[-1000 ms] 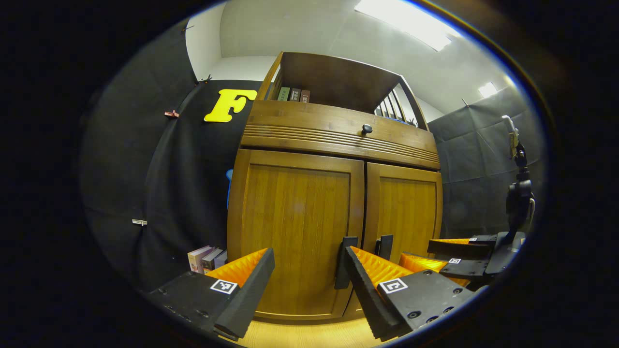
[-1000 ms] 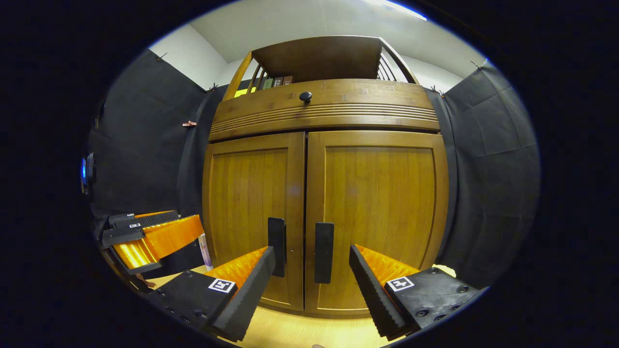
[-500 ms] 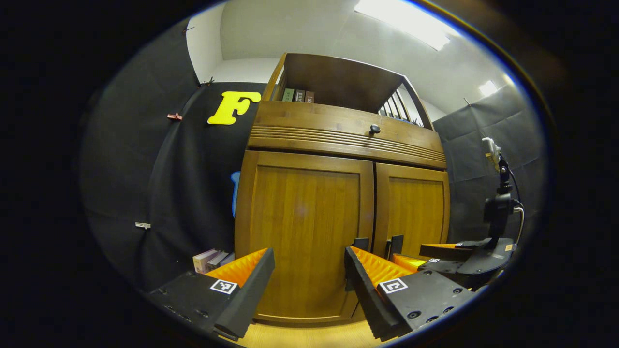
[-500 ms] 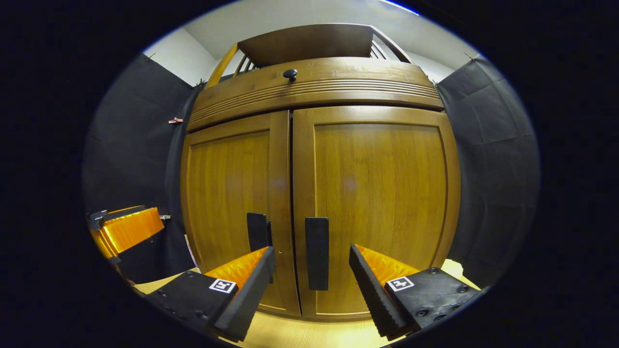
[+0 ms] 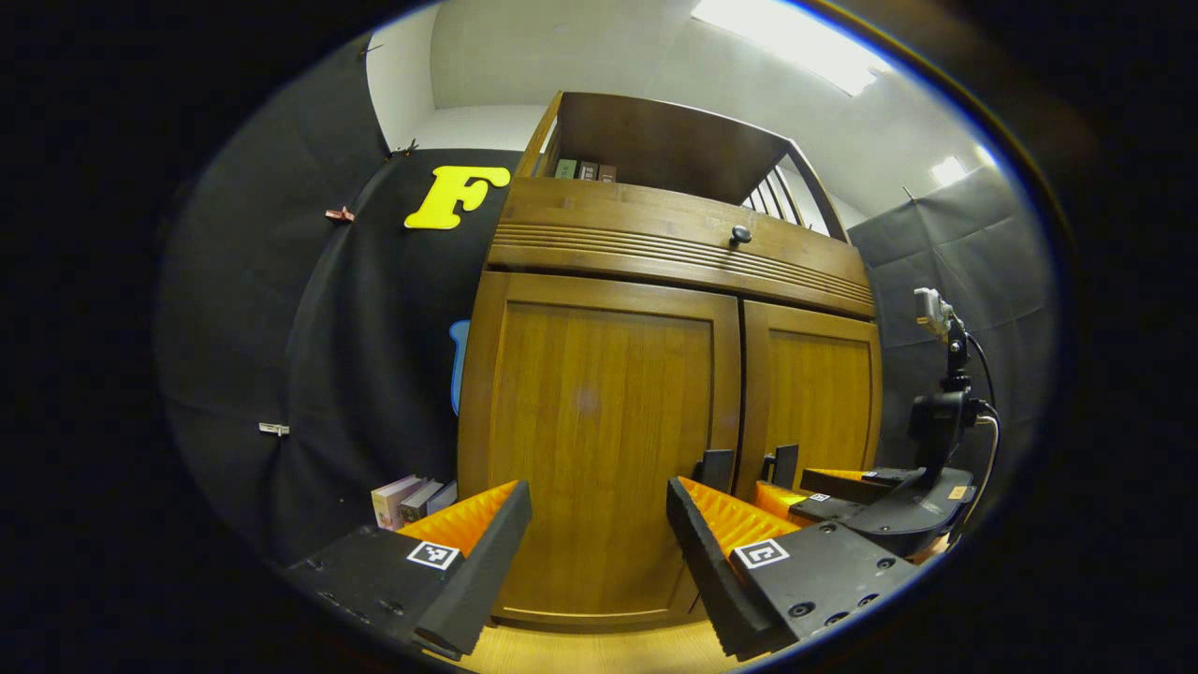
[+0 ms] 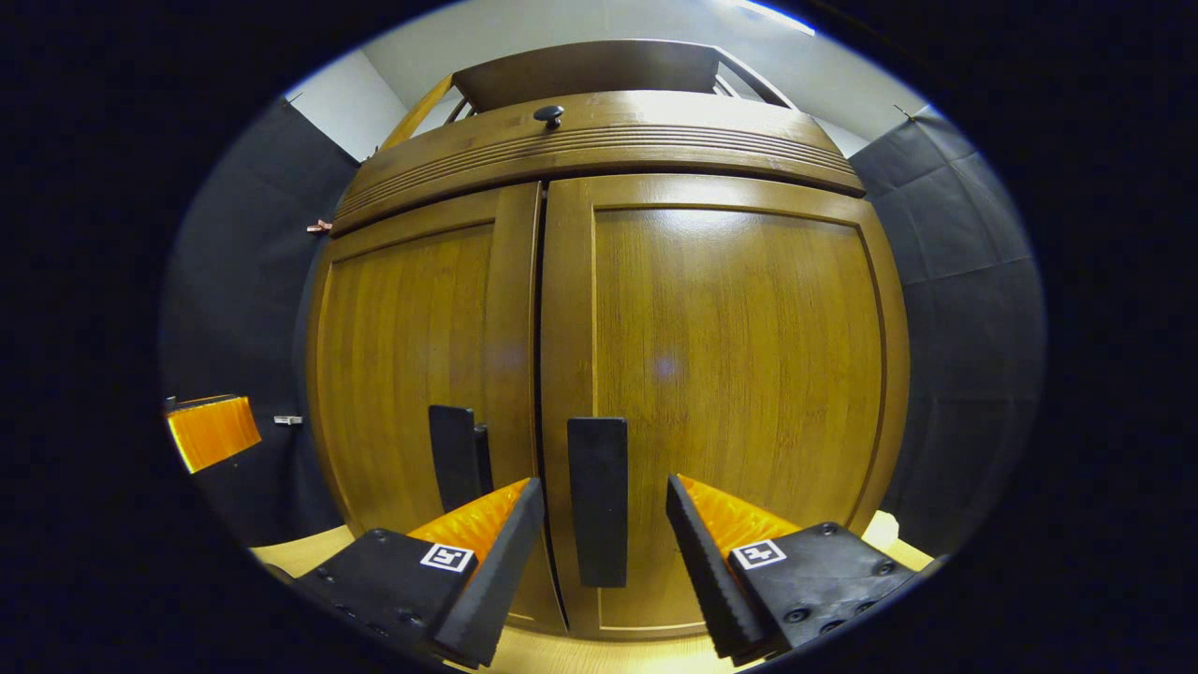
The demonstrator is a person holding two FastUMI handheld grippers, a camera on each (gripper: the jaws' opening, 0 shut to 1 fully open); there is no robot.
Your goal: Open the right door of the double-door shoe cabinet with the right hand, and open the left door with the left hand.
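Your right gripper (image 6: 599, 538) is spread wide, its fingers on either side of the right door's handle (image 6: 598, 501) without touching it. Your left gripper (image 5: 599, 543) is equally spread, empty, facing the left door (image 5: 599, 440), whose handle (image 5: 716, 466) sits beside its right finger. Both cabinet (image 6: 608, 150) doors are closed. Books (image 5: 409, 499) stand by the cabinet's left bottom corner; no writing is legible.

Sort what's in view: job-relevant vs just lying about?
Job:
right door, its handle between the open right claw's fingers, untouched
left door and handle
left claw, open, short of the door

Lying about:
drawer knob
shelf books
floor books
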